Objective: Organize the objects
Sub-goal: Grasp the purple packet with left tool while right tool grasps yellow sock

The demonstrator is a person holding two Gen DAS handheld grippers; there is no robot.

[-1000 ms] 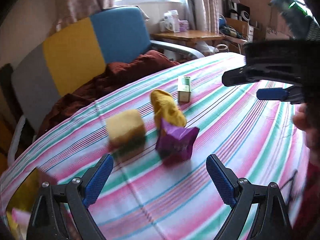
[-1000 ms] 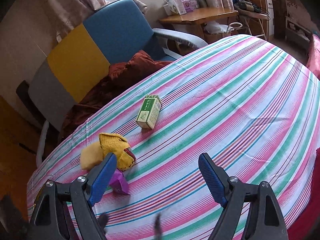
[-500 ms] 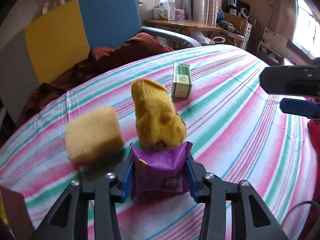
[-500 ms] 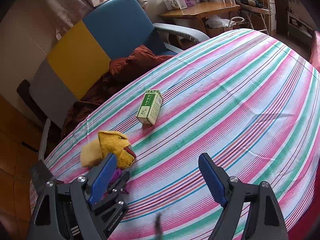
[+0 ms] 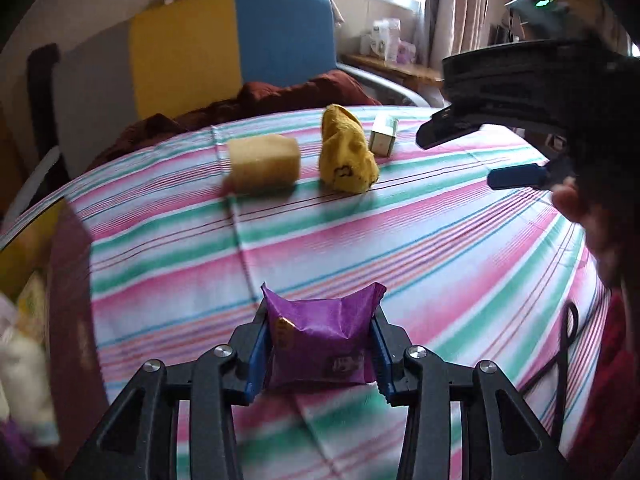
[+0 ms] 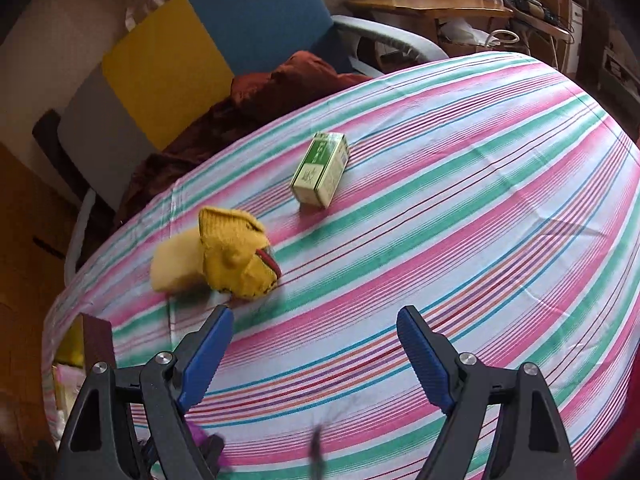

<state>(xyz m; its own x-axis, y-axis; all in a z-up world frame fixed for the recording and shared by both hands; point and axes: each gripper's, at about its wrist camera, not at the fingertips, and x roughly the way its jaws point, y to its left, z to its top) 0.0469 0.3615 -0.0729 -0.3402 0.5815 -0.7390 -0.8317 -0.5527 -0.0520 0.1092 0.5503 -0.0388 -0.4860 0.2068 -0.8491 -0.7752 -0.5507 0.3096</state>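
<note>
My left gripper (image 5: 318,350) is shut on a purple snack packet (image 5: 320,344), its blue pads pressing both sides, and holds it above the striped tablecloth (image 5: 400,248). Farther back on the cloth lie a yellow sponge (image 5: 264,164), a yellow sock (image 5: 346,158) and a small green-and-white box (image 5: 383,136). In the right wrist view my right gripper (image 6: 314,356) stands open over bare cloth, with the sock (image 6: 236,256) and sponge (image 6: 176,264) ahead to its left and the box (image 6: 320,174) beyond. The right gripper also shows at the right edge of the left wrist view.
A box with a dark red wall (image 5: 72,300) holding assorted items sits at the table's left edge. Behind the table stands a yellow-and-blue armchair (image 6: 208,40) with a dark red blanket (image 6: 256,92) on it. A wooden side table (image 6: 424,2) stands farther back.
My left gripper closed on the purple packet and drew it back toward the near side, away from the sock and sponge. The right gripper dipped slightly and stayed open.
</note>
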